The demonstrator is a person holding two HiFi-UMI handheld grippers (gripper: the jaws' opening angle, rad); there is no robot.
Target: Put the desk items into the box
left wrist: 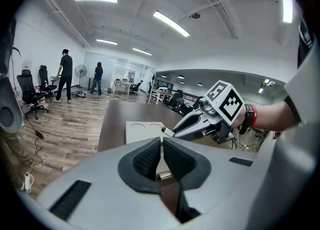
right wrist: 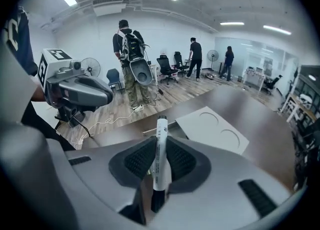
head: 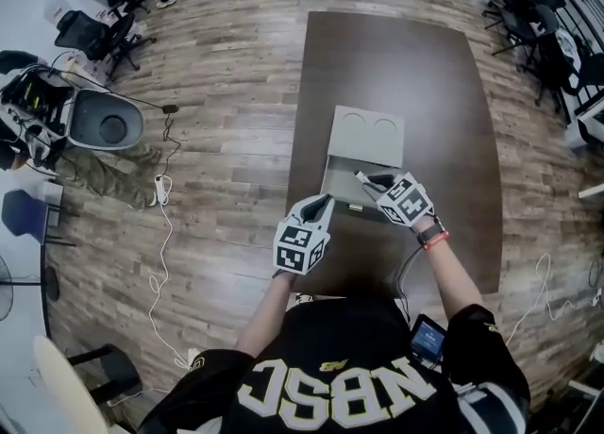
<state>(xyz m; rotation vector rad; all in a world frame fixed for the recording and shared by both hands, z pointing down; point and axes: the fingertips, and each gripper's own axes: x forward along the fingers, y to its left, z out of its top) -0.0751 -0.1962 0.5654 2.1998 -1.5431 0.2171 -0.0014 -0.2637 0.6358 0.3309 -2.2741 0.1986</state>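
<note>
Slim white marker (right wrist: 160,160) (black at both ends)

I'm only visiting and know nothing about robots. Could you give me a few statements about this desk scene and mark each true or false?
1. The right gripper clamps a white marker pen with black ends. True.
2. The left gripper carries a pencil. False: its jaws are together with nothing between them.
3. The grey box on the dark brown table has its lid folded back. True.
4. The marker pen already lies inside the box. False: the right gripper holds it, above the box.
</note>
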